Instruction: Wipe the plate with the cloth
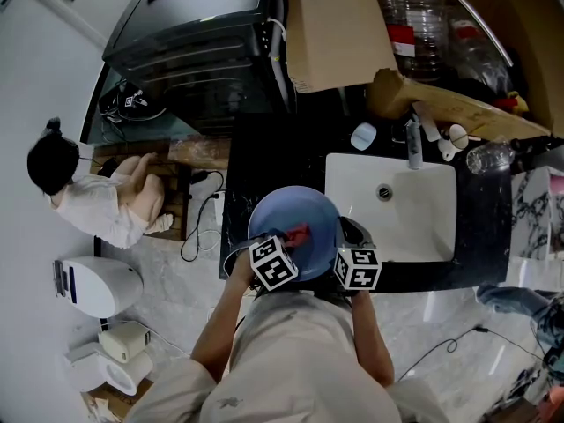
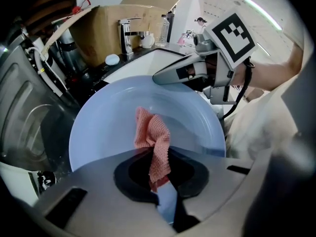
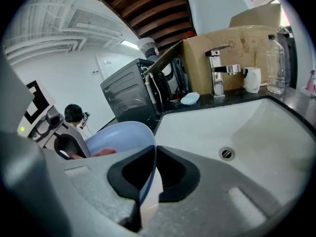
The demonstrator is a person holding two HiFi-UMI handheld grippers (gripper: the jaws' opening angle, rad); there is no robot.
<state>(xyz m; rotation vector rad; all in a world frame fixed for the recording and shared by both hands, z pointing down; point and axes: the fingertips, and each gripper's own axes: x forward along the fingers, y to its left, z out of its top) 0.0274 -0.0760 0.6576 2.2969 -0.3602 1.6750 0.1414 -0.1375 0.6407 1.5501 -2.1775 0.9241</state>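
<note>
A light blue plate point(image 1: 300, 223) is held up in front of the person, over the counter's front edge left of the sink. My right gripper point(image 3: 150, 181) is shut on the blue plate's rim point(image 3: 145, 152), which runs edge-on between its jaws. My left gripper point(image 2: 160, 181) is shut on a pink-red waffle cloth point(image 2: 153, 144); the cloth lies against the plate's inner face point(image 2: 108, 127). In the head view the cloth point(image 1: 298, 234) shows as a red patch on the plate, between the two marker cubes.
A white sink point(image 1: 392, 205) with a tap point(image 1: 412, 139) lies to the right on the black counter point(image 1: 264, 148). A cardboard box point(image 1: 339, 25), bottles point(image 1: 414, 16), a mug point(image 3: 252, 79) and a black oven point(image 1: 198, 51) stand behind. A seated person point(image 1: 92, 196) is on the floor at left.
</note>
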